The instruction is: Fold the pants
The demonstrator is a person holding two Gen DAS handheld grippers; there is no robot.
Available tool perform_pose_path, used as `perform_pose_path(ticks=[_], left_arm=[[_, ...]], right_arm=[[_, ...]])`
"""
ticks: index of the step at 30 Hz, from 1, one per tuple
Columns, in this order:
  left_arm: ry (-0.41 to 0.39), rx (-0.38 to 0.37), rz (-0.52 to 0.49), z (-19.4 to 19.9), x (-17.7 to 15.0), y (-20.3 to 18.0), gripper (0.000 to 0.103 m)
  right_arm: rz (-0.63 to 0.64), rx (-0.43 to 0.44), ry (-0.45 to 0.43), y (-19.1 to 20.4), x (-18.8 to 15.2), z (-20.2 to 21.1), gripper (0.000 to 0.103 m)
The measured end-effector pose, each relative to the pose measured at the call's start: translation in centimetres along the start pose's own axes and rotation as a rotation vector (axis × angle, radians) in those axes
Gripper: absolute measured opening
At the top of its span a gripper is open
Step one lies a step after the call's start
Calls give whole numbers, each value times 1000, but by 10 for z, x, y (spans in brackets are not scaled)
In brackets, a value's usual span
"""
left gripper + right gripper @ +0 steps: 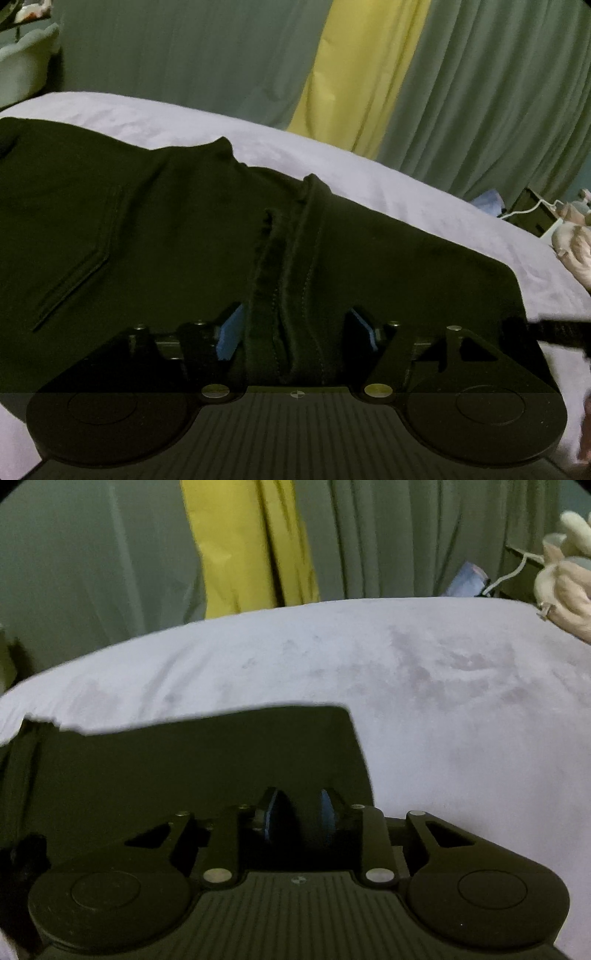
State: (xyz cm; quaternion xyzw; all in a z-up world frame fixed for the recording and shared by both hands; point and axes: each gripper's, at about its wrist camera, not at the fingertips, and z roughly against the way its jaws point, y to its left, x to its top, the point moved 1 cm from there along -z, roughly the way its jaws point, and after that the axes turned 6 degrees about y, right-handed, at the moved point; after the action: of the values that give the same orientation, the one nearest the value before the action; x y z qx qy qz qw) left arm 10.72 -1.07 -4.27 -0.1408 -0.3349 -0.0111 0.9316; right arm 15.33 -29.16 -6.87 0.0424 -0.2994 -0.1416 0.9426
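1. The dark pants [155, 236] lie spread on a pale sheet [332, 166].
2. The left gripper [295, 332] stands over them; a bunched ridge of seam fabric rises between its blue pads [231, 332]. The left pad touches the cloth, the right pad shows a small gap, so I cannot tell if it grips.
3. The right gripper [295, 812] sits at the corner of the pants [207, 760], its jaws narrow with dark cloth between them.
4. Whether that cloth is really pinched is hard to see.
5. Green and yellow curtains [251, 546] hang behind.
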Motion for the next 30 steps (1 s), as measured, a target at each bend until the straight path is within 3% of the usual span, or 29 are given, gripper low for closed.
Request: perform_pose_path(ticks=[5, 7, 8, 13, 21, 27, 30], left_arm=[[-3, 19, 4, 2, -1, -1, 58], [-6, 31, -4, 2, -2, -3, 57], [-8, 35, -6, 2, -3, -3, 57], [-13, 54, -14, 3, -4, -6, 54], [-26, 58, 7, 6, -6, -4, 46], [-31, -33, 160, 10, -3, 20, 32], [-41, -31, 150, 11, -3, 19, 27]], right_arm=[[19, 38, 9, 1, -35, 30, 40], [-47, 88, 14, -6, -39, 35, 58], [-63, 109, 13, -8, -41, 38, 62], [10, 163, 51, 3, -41, 31, 99], [70, 105, 86, 15, -43, 26, 99], [31, 161, 92, 5, -40, 27, 99], [-59, 231, 76, -11, -39, 28, 99]])
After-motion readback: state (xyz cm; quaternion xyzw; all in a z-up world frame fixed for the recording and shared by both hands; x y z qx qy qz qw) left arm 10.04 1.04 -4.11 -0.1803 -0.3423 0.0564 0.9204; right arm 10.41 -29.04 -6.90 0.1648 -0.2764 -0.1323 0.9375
